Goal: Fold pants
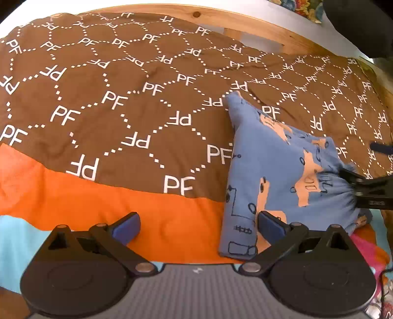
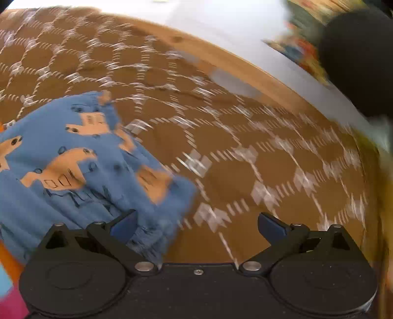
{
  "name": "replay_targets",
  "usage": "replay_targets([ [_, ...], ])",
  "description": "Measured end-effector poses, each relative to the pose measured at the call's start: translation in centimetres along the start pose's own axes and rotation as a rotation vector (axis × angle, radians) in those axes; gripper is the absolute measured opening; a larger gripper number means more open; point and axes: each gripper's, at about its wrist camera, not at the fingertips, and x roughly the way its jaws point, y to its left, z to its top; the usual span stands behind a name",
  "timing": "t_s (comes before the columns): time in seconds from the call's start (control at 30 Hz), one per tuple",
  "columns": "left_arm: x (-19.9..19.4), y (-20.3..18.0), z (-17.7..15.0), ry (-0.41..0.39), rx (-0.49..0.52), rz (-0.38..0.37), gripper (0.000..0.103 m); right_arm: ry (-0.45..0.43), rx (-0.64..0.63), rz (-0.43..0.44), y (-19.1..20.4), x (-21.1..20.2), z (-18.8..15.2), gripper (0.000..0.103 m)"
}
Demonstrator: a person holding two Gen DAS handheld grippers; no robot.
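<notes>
Though folded, one pants (image 1: 277, 171) bundle.

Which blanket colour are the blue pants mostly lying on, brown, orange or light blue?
Brown. Most of the pants lie on the brown blanket with white PF letters. Only their near end reaches the orange strip; the light blue part stays uncovered.

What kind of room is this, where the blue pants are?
Probably a bedroom. The blue pants lie on a brown quilt printed with PF letters, spread like bedding, and a wooden frame runs along its far edge like a bed.
</notes>
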Motion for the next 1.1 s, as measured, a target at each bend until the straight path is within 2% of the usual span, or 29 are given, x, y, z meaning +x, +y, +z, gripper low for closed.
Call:
replay_targets([
  [0.07, -0.1, -0.1, -0.1, 0.001, 0.007, 0.006, 0.103, 0.012, 0.122, 0.035, -1.5, -1.1, -0.6, 0.102],
  [0.1, -0.2, -0.2, -0.1, 0.002, 0.004, 0.009, 0.103, 0.001, 0.136, 0.037, -1.5, -1.7, -0.5, 0.102],
  [0.17, -0.3, -0.2, -0.1, 0.005, -0.007, 0.019, 0.103, -0.02, 0.111, 0.041, -0.6, -3.0, 0.3, 0.102],
  [0.27, -0.7, -0.4, 0.0, 0.009, -0.011, 0.027, 0.102, -0.027, 0.078, 0.134, 1.0, -4.8, 0.6, 0.102],
  [0.33, -0.9, -0.6, -0.2, 0.009, -0.004, 0.024, 0.102, 0.007, 0.08, 0.162, 1.7, -5.3, 0.2, 0.102],
  [0.4, -1.0, -0.9, -0.4, 0.012, 0.014, 0.022, 0.102, 0.062, 0.074, 0.149, 1.9, -4.5, -0.9, 0.102],
  [0.5, -1.0, -1.7, -0.7, 0.018, 0.049, 0.028, 0.102, 0.112, 0.164, 0.193, 1.0, -3.8, -1.5, 0.102],
  [0.67, -0.9, -2.1, -0.8, 0.02, 0.065, 0.039, 0.102, 0.073, 0.2, 0.182, 0.5, -4.4, -1.1, 0.102],
  [1.0, -0.8, -2.0, -0.9, 0.021, 0.051, 0.034, 0.103, 0.071, 0.207, 0.189, 0.6, -4.6, -0.8, 0.102],
  [1.1, -0.9, -1.9, -0.8, 0.022, 0.051, 0.03, 0.103, 0.024, 0.243, 0.174, 0.2, -5.0, -0.8, 0.102],
])
